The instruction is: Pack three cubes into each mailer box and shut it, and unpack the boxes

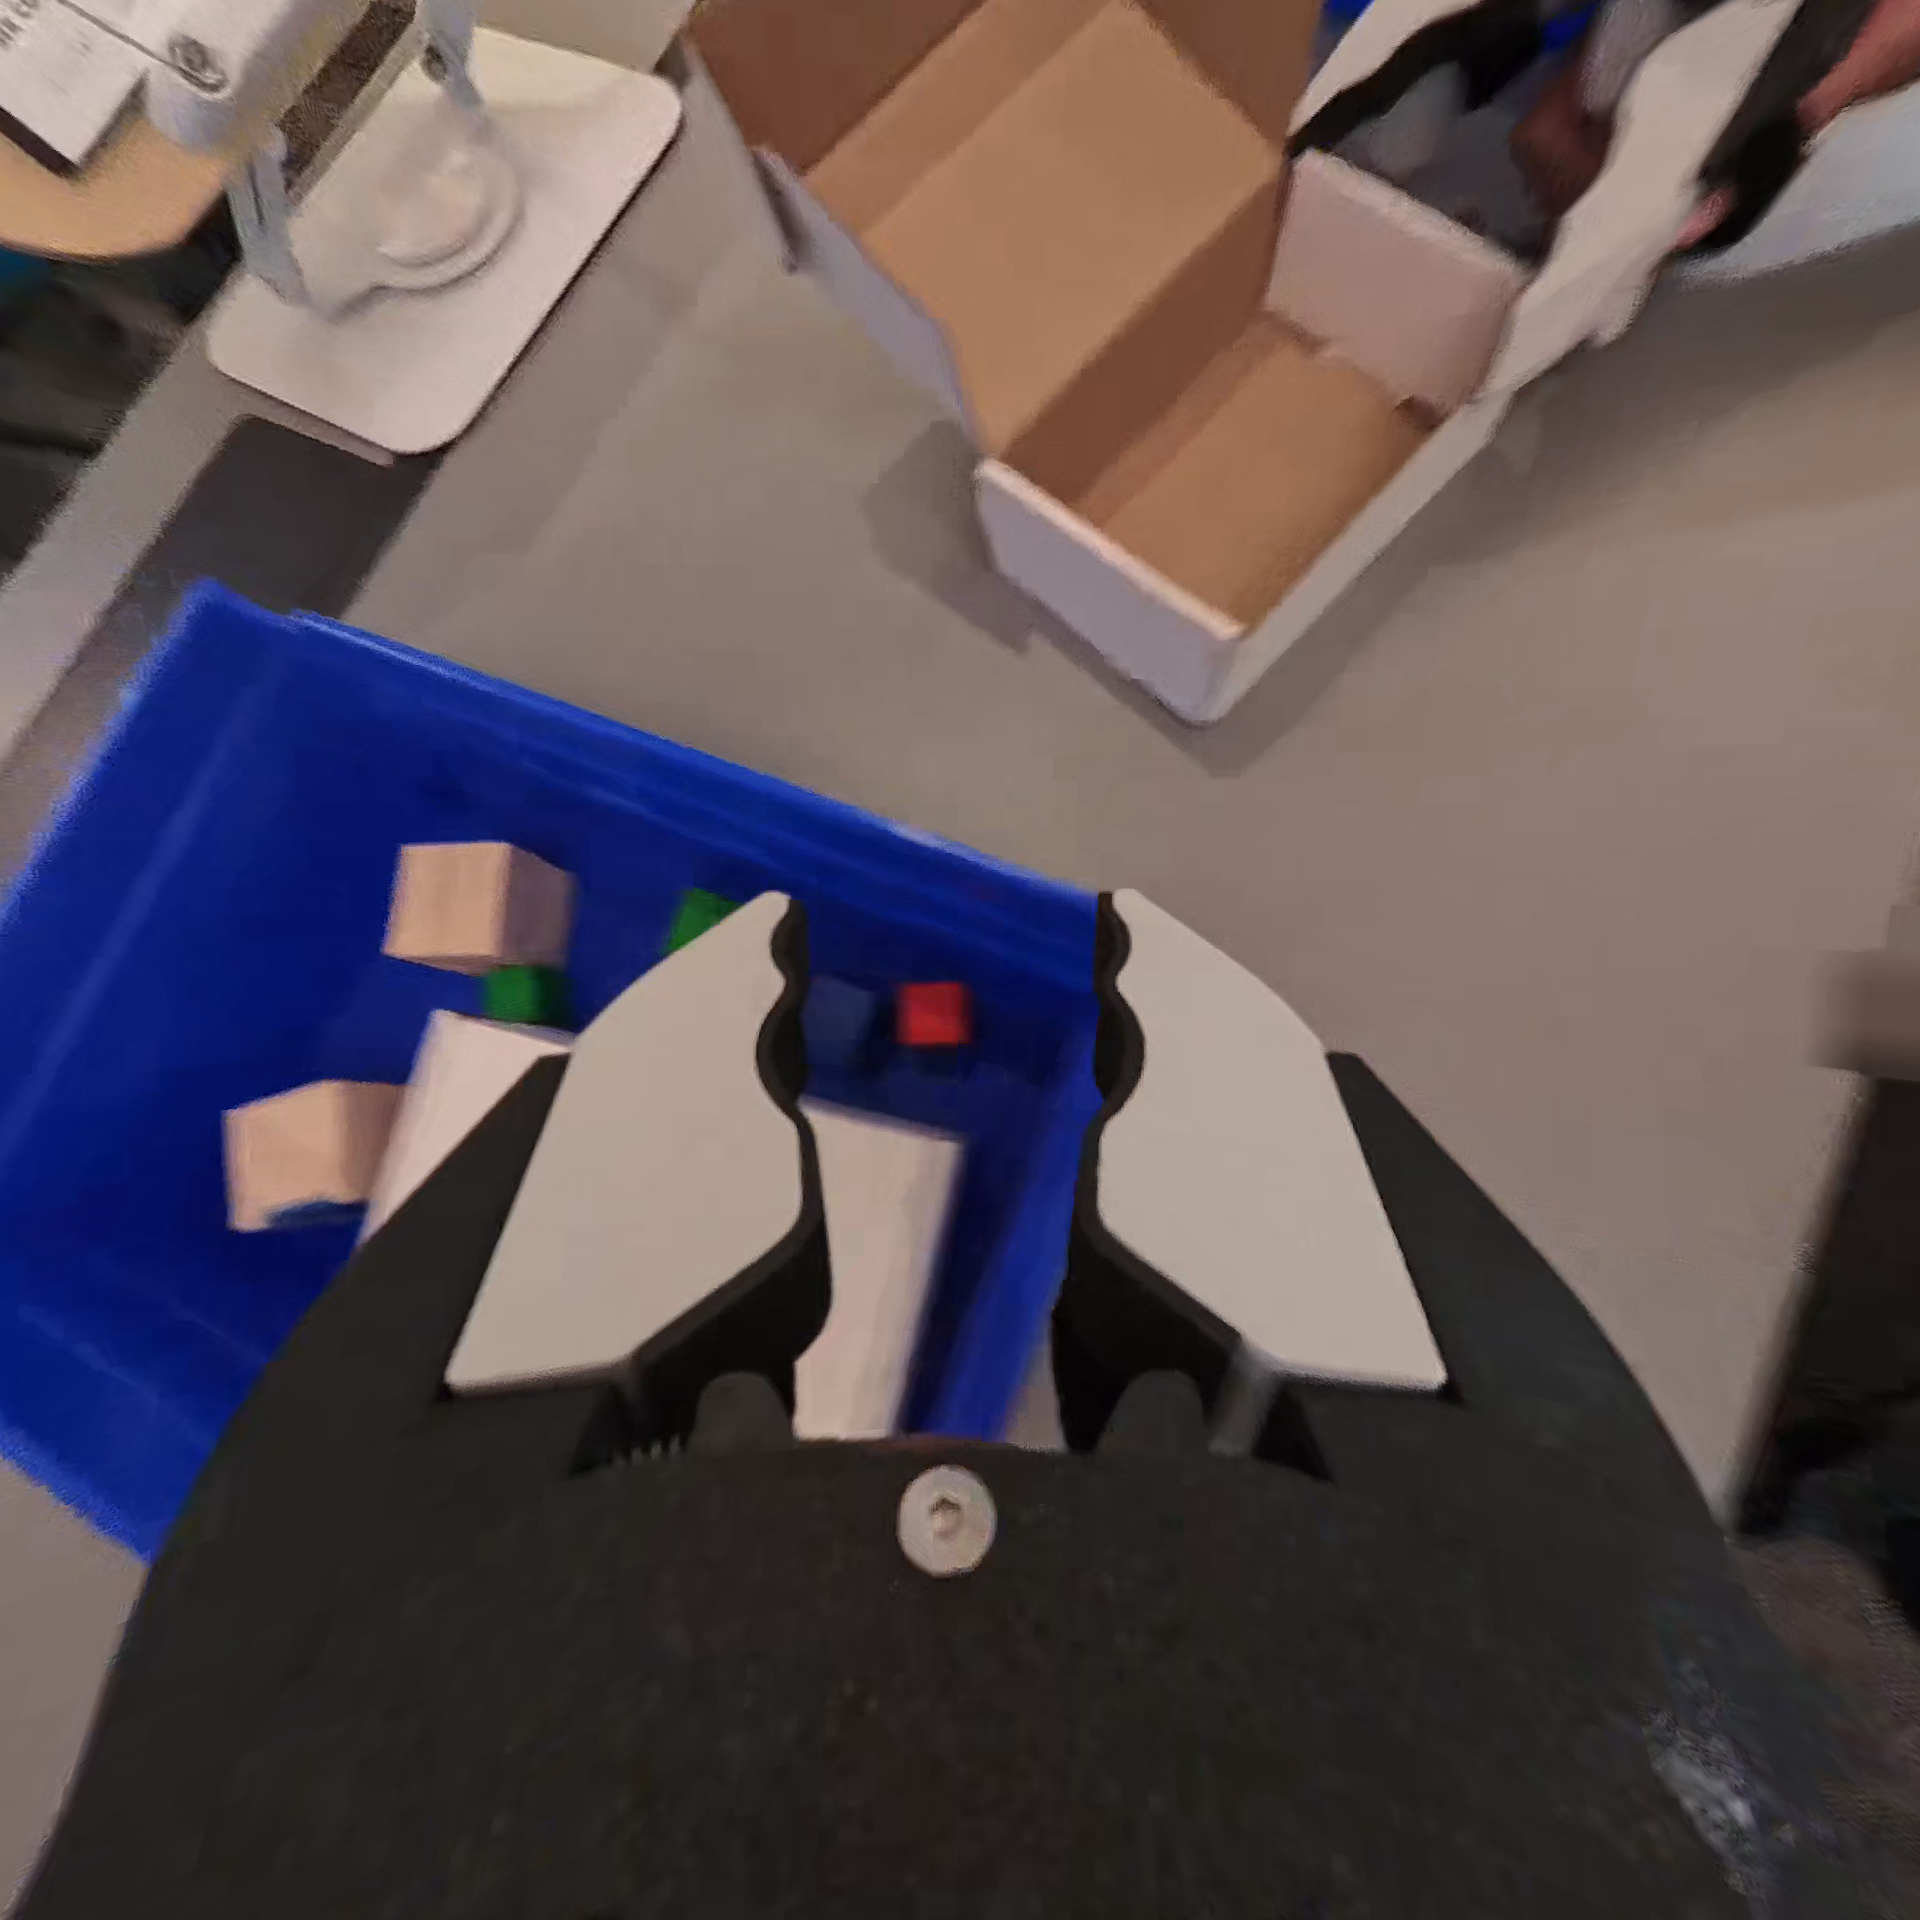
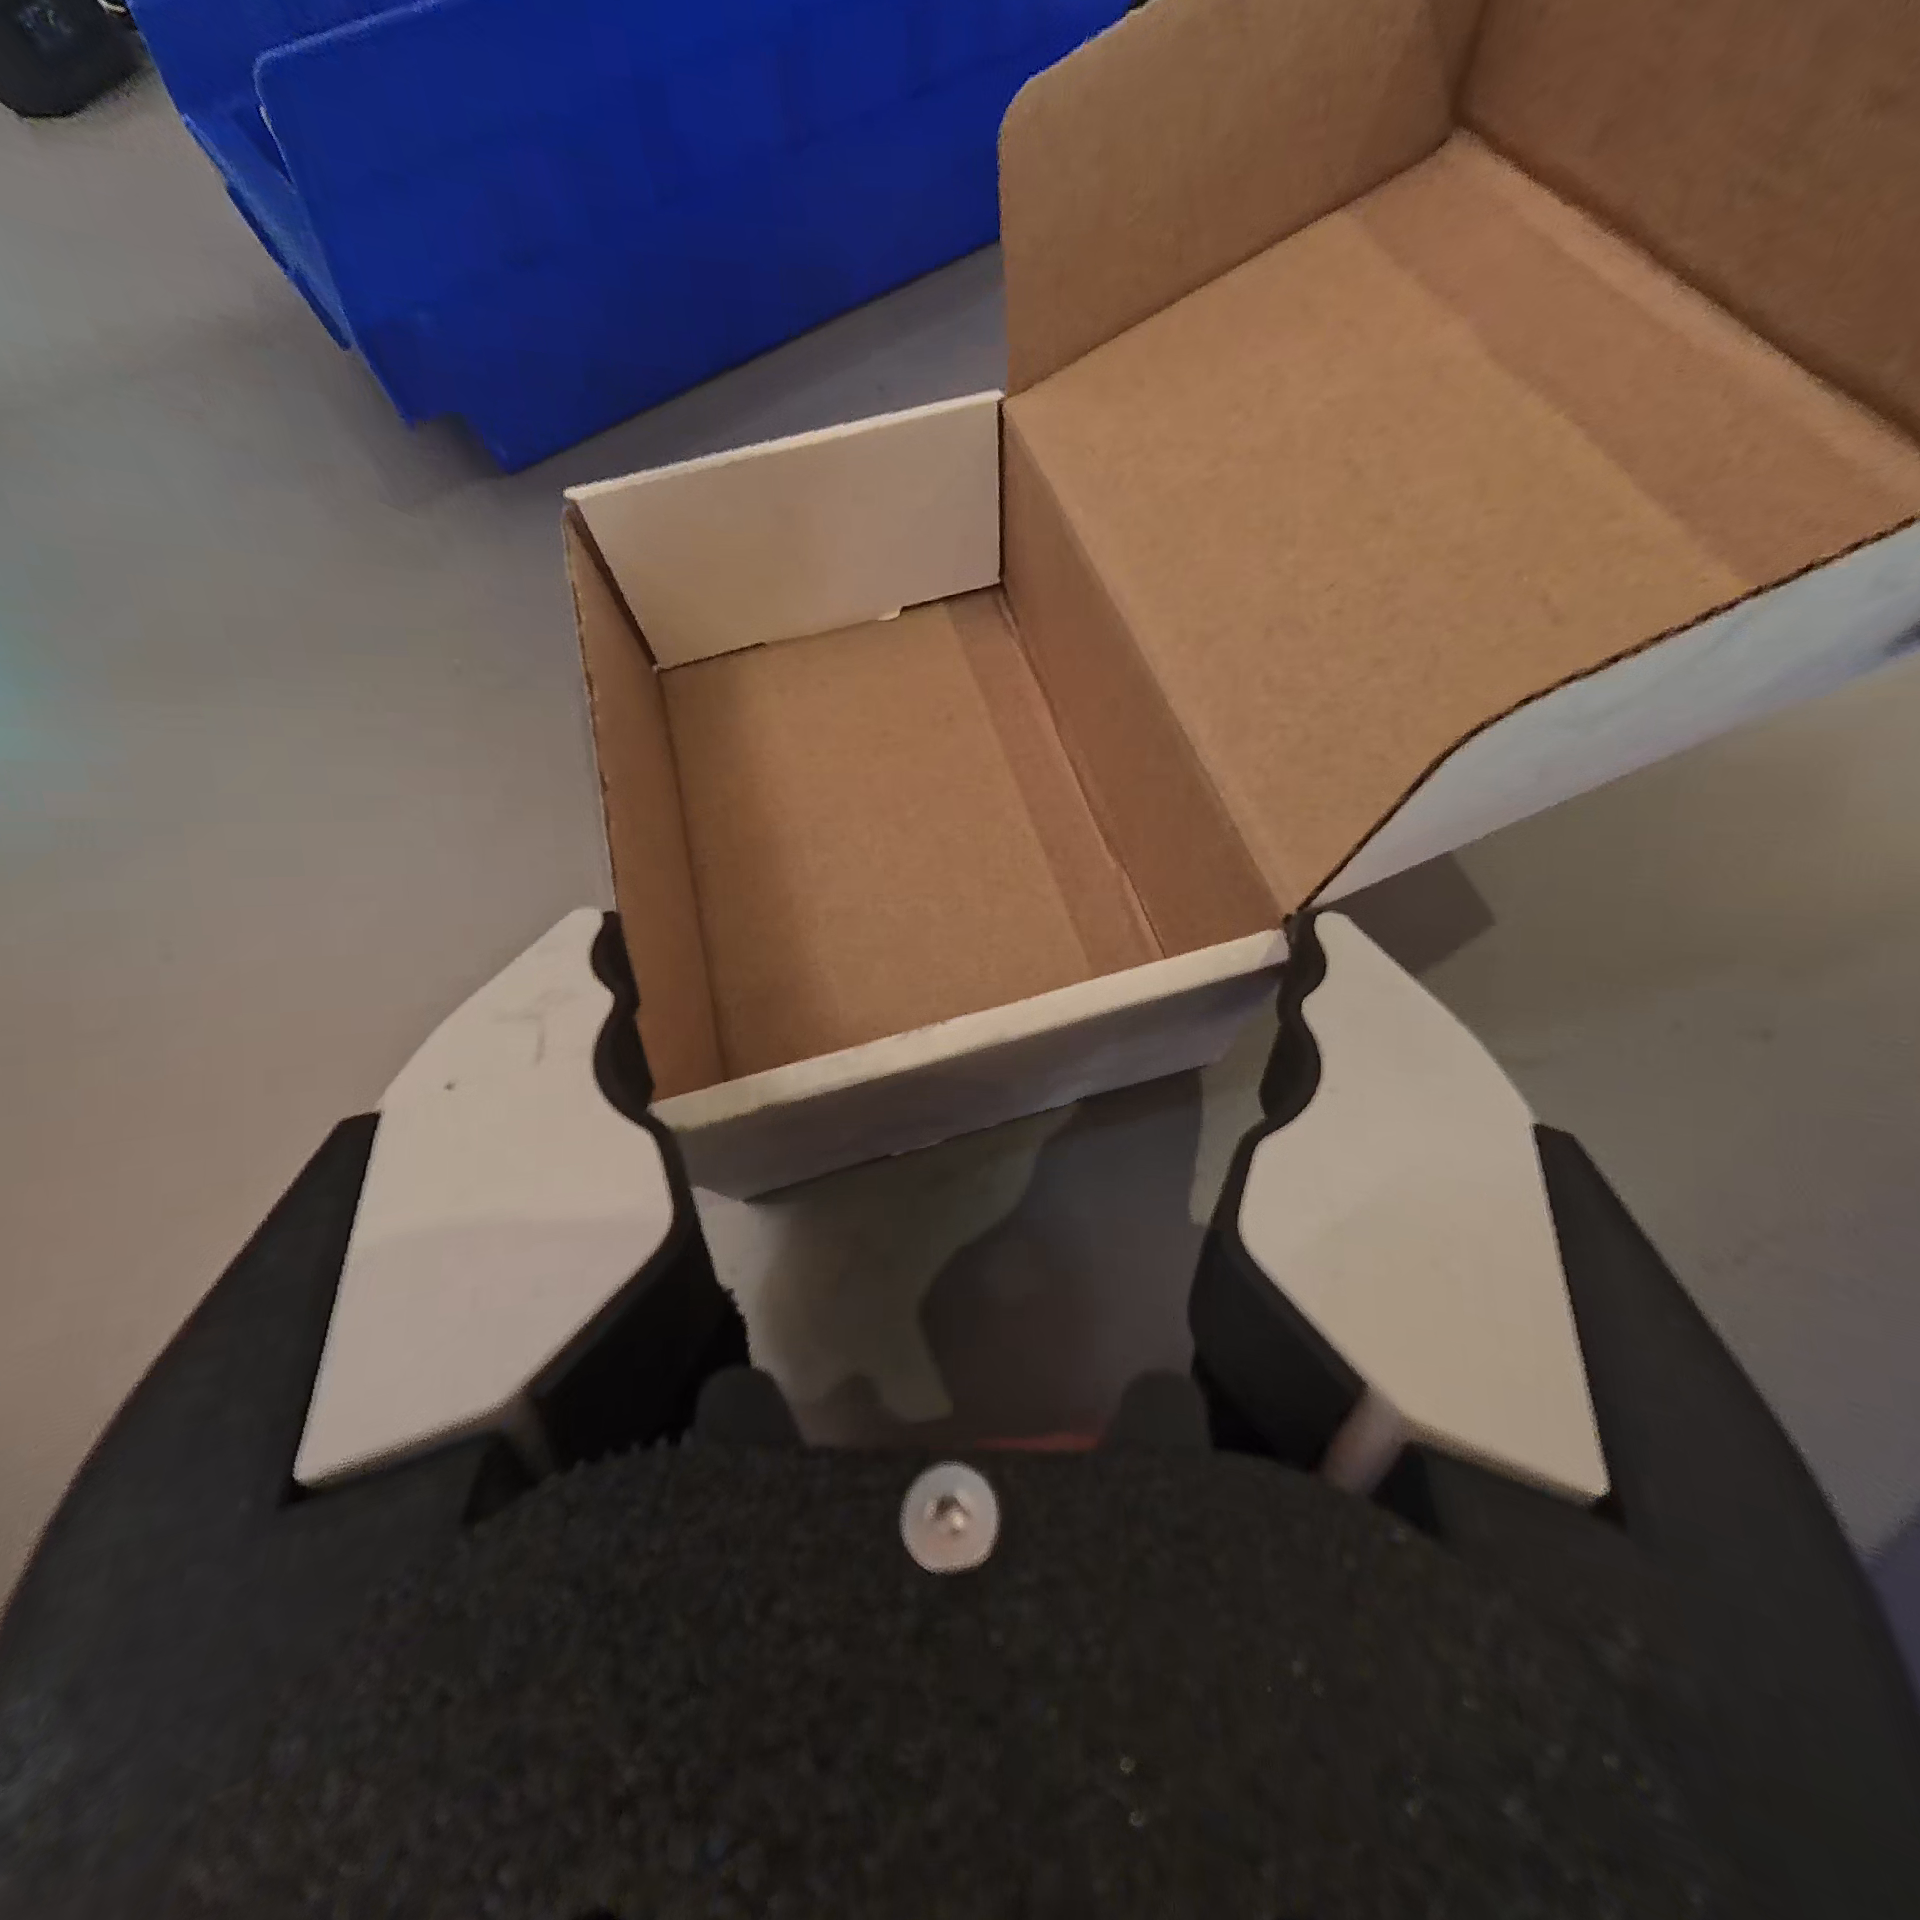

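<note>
Our left jaws, spread and empty, hung over the blue bin (image 1: 260, 727), its red cube (image 1: 932, 1013) just ahead between them; right jaws, spread, straddled the open mailer box (image 2: 966, 1112).

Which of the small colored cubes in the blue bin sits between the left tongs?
The red cube, seen in the gap of the open left tongs. The green cubes lie left of the fingers.
</note>
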